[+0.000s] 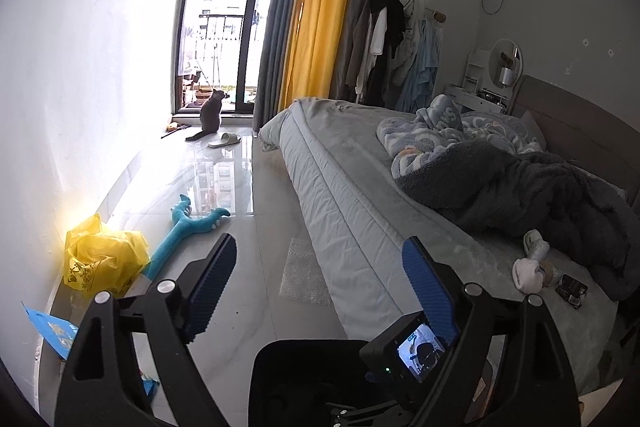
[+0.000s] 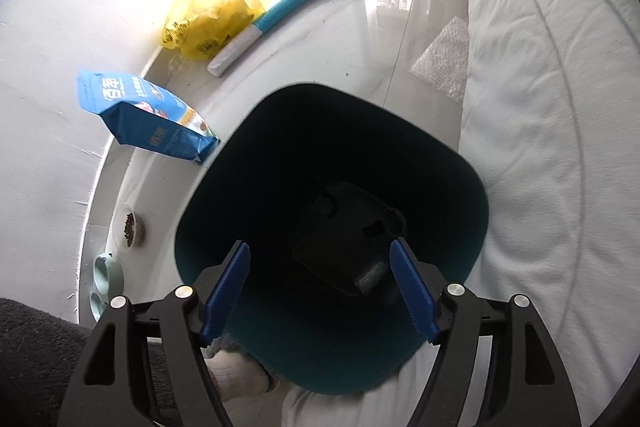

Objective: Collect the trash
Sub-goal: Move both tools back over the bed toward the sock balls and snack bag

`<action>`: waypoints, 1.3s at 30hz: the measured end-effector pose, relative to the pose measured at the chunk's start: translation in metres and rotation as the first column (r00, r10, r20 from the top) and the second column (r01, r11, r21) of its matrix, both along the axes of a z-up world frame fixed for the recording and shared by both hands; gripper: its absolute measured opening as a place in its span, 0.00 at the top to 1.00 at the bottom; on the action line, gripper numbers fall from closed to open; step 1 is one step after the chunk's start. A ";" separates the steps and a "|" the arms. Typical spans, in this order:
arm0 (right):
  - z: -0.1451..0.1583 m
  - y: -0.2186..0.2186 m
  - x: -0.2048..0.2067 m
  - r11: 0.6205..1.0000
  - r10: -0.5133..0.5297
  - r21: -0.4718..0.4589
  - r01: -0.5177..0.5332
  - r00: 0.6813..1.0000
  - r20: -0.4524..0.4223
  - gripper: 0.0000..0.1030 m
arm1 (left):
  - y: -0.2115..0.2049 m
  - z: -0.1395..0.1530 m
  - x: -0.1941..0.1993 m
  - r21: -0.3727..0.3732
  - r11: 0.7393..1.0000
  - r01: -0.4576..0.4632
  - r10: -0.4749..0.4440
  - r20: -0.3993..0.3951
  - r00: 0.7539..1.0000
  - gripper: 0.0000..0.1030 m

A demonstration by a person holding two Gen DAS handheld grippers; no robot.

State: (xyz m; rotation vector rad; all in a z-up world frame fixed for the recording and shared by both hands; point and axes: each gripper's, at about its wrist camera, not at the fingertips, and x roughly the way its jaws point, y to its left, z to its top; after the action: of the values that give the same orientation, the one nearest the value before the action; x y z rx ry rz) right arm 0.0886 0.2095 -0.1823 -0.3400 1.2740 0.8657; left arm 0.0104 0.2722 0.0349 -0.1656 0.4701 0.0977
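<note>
In the right wrist view I look down into a dark teal bin point(image 2: 460, 183) standing on the floor beside the bed. A dark crumpled item point(image 2: 344, 227) lies at its bottom. My right gripper point(image 2: 320, 246) hangs open over the bin's mouth with nothing between its pads. My left gripper point(image 1: 320, 241) is open and empty, held above the floor and pointing along the bed's edge. Loose on the floor are a yellow plastic bag point(image 1: 104, 259), a sheet of bubble wrap point(image 1: 304, 275) and a blue pouch point(image 2: 148, 115). A small dark packet point(image 1: 573, 289) lies on the bed.
The bed point(image 1: 360, 187) fills the right side, with blankets and white socks point(image 1: 532, 263) on it. A blue plush toy point(image 1: 188, 227) lies by the yellow bag. A cat point(image 1: 211, 113) and a slipper point(image 1: 224, 139) are by the balcony door. Pet bowls point(image 2: 130, 225) stand along the wall.
</note>
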 end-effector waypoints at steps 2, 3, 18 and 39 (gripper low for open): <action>0.010 -0.003 0.000 1.000 0.001 0.028 -0.002 1.000 0.011 0.26 | -0.005 0.001 0.003 -0.001 1.000 0.002 -0.002 0.002 1.000 0.16; 0.016 -0.005 0.000 0.999 0.001 0.047 -0.001 1.000 0.015 0.26 | -0.008 0.001 0.004 -0.001 1.000 0.003 -0.003 0.002 1.000 0.15; 0.094 -0.061 0.009 0.963 -0.084 0.269 0.027 0.976 0.202 0.21 | -0.050 0.006 0.020 0.024 0.998 0.050 -0.051 0.018 0.999 0.09; 0.122 -0.197 0.040 0.932 -0.272 0.328 0.154 0.896 0.352 0.21 | -0.128 -0.016 0.059 -0.006 0.990 0.144 -0.144 -0.017 0.989 0.08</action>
State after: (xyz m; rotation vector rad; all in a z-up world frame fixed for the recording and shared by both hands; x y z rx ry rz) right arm 0.1286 0.0129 -0.0604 -0.1210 0.7775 0.7359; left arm 0.0698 0.1443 0.0193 -0.1347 0.4986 -0.0436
